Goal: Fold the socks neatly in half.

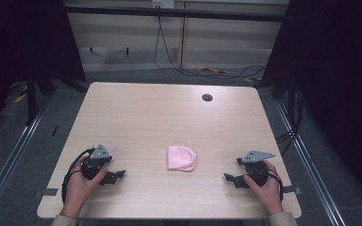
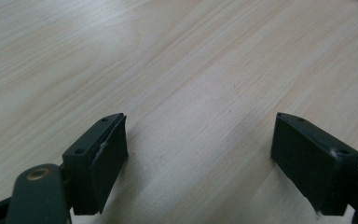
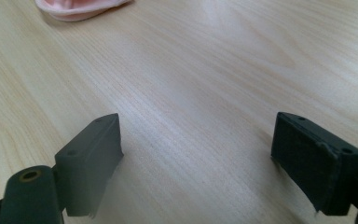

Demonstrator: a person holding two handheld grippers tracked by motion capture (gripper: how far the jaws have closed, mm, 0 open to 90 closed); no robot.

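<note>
The left gripper is held low over the table, well to the left of the pink cap; its jaws are spread wide, with bare wood seen between them. The cap is laid flat on the table, between the two grippers and apart from both. It is crumpled shut, so nothing can be seen inside it. The right gripper is held well to the right of the cap, its jaws likewise spread wide and empty.

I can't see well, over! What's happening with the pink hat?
Left gripper open, empty. Right gripper open, empty. Pink hat untouched between them. Nothing blocking.
</note>
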